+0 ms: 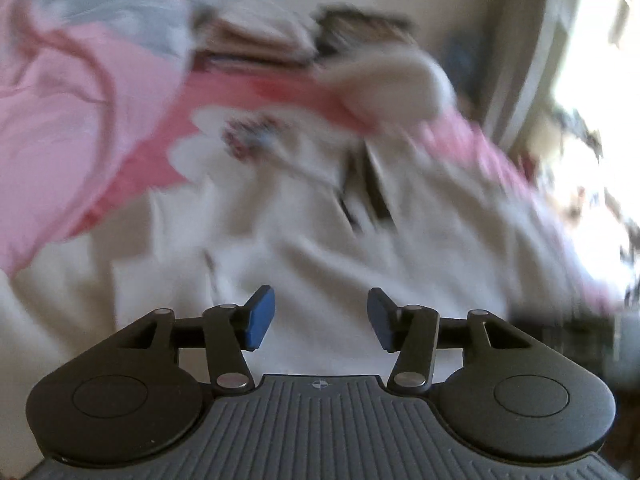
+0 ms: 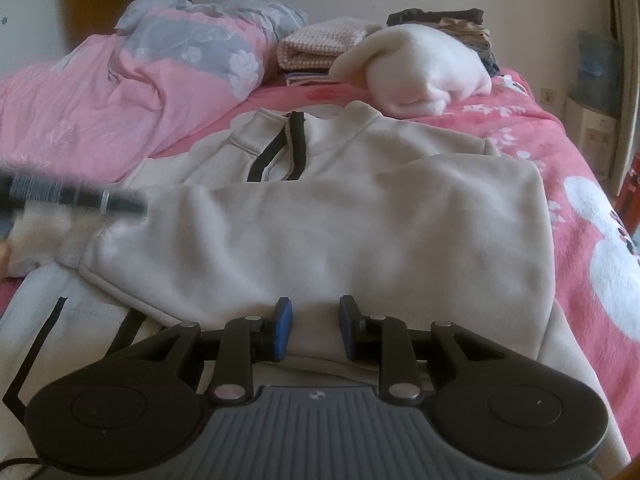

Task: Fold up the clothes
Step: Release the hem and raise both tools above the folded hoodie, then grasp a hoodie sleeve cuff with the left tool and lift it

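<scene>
- Cream zip-neck sweatshirt point(image 2: 320, 216), frame centre: thick, soft, limp, judged light; grasp the hem or folded sleeve edge.
- Left hand-held gripper point(image 1: 321, 318): wide open, empty.
- Right hand-held gripper point(image 2: 315, 330): partly open, empty.

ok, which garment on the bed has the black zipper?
The beige sweatshirt spread flat nearest the right hand-held gripper; the white fleece bundle and checked folded cloth behind it show none.

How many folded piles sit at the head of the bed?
2: a checked folded pile behind the white fleece bundle, left of it; a dark-topped pile to its right. More may be hidden behind the bundle.
</scene>
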Tool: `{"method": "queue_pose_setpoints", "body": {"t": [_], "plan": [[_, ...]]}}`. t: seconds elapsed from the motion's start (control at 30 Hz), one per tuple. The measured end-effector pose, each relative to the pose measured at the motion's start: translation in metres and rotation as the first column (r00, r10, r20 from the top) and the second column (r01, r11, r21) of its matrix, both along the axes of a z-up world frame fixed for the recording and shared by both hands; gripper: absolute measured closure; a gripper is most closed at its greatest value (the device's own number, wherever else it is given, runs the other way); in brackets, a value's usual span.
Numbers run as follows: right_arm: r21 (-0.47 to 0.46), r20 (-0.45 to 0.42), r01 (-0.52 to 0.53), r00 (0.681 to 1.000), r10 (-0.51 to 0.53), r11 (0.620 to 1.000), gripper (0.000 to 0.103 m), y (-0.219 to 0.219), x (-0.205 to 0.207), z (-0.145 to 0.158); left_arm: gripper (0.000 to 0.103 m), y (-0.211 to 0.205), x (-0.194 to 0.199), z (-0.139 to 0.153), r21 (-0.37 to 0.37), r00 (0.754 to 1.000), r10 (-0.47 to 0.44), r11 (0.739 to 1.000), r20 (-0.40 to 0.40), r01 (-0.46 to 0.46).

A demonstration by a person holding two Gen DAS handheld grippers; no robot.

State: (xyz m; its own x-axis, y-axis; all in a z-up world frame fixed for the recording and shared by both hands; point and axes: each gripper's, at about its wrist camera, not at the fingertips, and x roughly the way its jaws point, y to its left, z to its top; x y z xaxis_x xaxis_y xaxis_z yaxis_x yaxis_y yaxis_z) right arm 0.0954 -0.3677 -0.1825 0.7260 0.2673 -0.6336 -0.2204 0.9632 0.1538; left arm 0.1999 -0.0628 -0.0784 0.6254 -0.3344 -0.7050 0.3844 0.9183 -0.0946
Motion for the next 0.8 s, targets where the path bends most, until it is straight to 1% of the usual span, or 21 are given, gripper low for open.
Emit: {"method": "queue_pose_setpoints", "body": {"t": [0.03,0.07,0.13,0.33,0.47,0.5,0.57,0.8], "plan": [[-0.003,-0.001,0.000,1.000,0.000,1.000,0.076,0.000,0.000,0.000,0.052,-0.003,-0.004,-0.010,0.049,1.000,-0.004,0.999,-0.028,0.005],[-0.005,-0.002,-0.001,1.000,0.001,1.000,0.075,0.001,0.000,0.000,0.052,-0.001,-0.008,-0.017,0.059,1.000,-0.005,0.998,-0.026,0.007],[-0.005,-0.001,0.000,1.000,0.000,1.000,0.075,0.001,0.000,0.000,0.052,0.005,-0.014,-0.021,0.053,1.000,-0.009,0.999,-0.004,0.009],[-0.007,0.000,0.003,1.000,-0.003,1.000,0.075,0.001,0.000,0.000,0.053,0.014,-0.022,-0.008,0.036,1.000,0.001,0.999,-0.015,-0.001],[-0.010,0.007,0.008,1.000,-0.008,1.000,0.075,0.002,-0.002,-0.001,0.049,0.017,-0.036,0.003,0.040,1.000,0.006,0.999,-0.013,-0.005],[-0.013,0.009,0.010,1.000,-0.010,1.000,0.075,0.003,-0.002,-0.001,0.045,0.019,-0.039,0.004,0.044,1.000,0.017,0.999,-0.017,-0.017],[-0.020,0.011,0.014,1.000,-0.013,1.000,0.075,0.004,-0.003,-0.001,0.045,0.024,-0.044,0.005,0.046,0.999,0.044,0.998,-0.030,-0.042],[-0.046,0.013,0.020,1.000,-0.020,0.999,0.075,0.008,-0.004,0.000,0.045,0.051,-0.057,0.011,0.004,0.988,0.135,0.991,-0.076,-0.135]]}}
